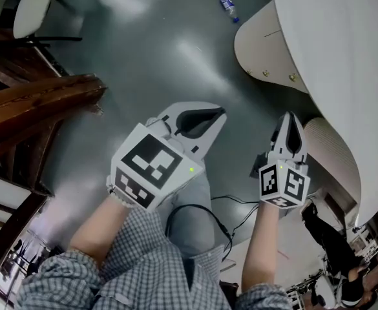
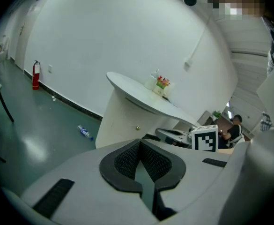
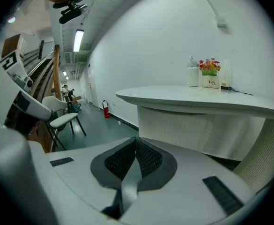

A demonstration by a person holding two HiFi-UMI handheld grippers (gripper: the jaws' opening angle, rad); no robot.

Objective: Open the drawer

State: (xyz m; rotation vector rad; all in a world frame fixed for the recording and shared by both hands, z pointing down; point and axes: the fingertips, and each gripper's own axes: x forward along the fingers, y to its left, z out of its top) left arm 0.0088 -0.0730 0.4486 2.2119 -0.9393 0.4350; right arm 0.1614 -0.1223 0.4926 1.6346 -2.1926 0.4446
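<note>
A white curved counter (image 1: 331, 50) stands at the right, with a rounded white cabinet (image 1: 266, 44) under its end. The cabinet front carries small brass knobs (image 1: 266, 73); one knob (image 2: 137, 128) shows in the left gripper view. My left gripper (image 1: 220, 113) hangs over the floor a short way left of the cabinet, jaws shut and empty (image 2: 140, 142). My right gripper (image 1: 291, 116) is just below the cabinet by the ribbed counter base, also shut on nothing (image 3: 136, 138). Neither gripper touches the cabinet.
A plastic water bottle (image 1: 227, 5) lies on the grey floor beyond the cabinet. A flower pot (image 3: 210, 74) and a bottle (image 3: 191, 77) stand on the counter. A white chair (image 1: 30, 8) and a dark wooden rail (image 1: 33, 108) are at the left. Cables (image 1: 240, 202) trail near my legs.
</note>
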